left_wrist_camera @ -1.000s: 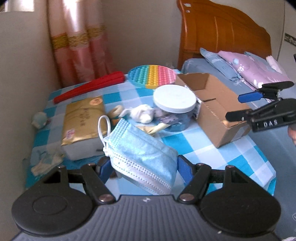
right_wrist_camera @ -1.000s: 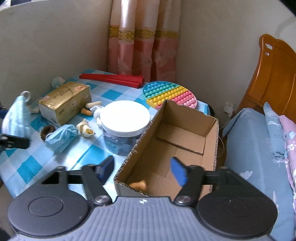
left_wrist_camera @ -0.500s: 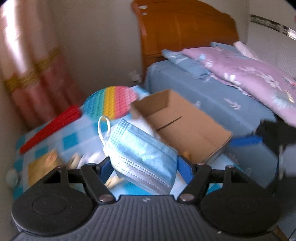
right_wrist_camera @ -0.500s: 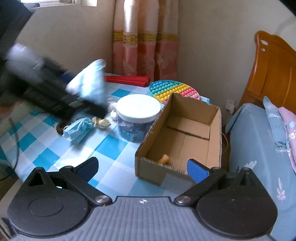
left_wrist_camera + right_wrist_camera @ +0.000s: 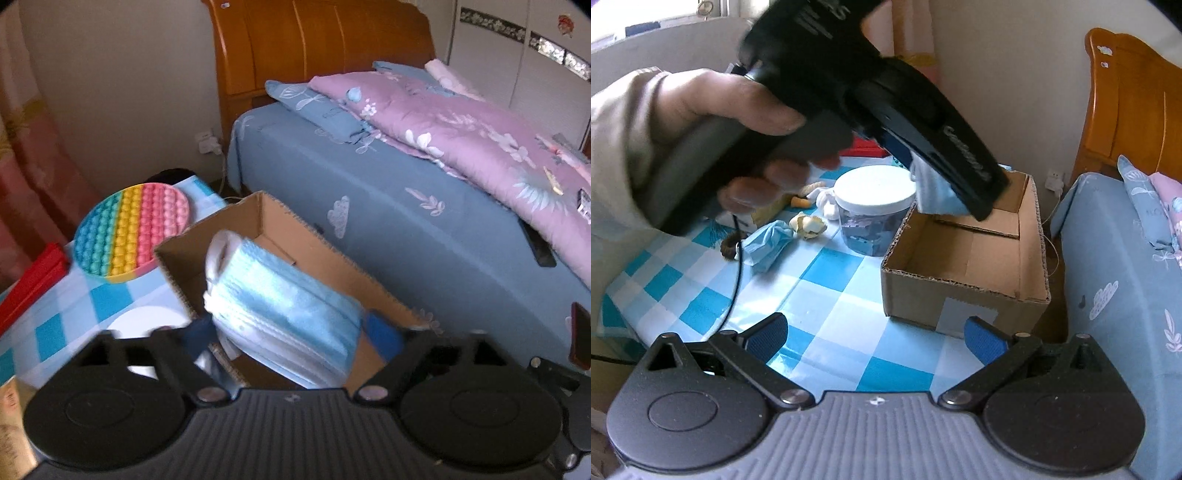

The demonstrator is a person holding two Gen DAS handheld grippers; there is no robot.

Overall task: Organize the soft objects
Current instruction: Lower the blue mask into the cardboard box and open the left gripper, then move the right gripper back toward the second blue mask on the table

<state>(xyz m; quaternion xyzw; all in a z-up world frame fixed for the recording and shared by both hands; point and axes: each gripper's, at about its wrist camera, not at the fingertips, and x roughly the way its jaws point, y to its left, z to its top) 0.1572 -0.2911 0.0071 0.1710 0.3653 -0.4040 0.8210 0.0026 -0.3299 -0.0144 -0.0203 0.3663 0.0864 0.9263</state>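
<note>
Pleated light-blue face mask point(image 5: 284, 314) with white ear loops hung over the open brown cardboard box point(image 5: 314, 258), between the left claw point(image 5: 295, 332) pads, whose jaws had just been opening. Right claw point(image 5: 875, 336) sat wide and empty above the blue-checked worktop point(image 5: 827, 295); a crumpled blue mask point(image 5: 768, 240) lay beside the white-lidded jar point(image 5: 873, 206).

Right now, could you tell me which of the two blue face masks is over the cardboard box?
The flat, unfolded face mask between the left gripper fingers hangs over the cardboard box. The crumpled mask lies on the checked tablecloth beside the white-lidded jar.
</note>
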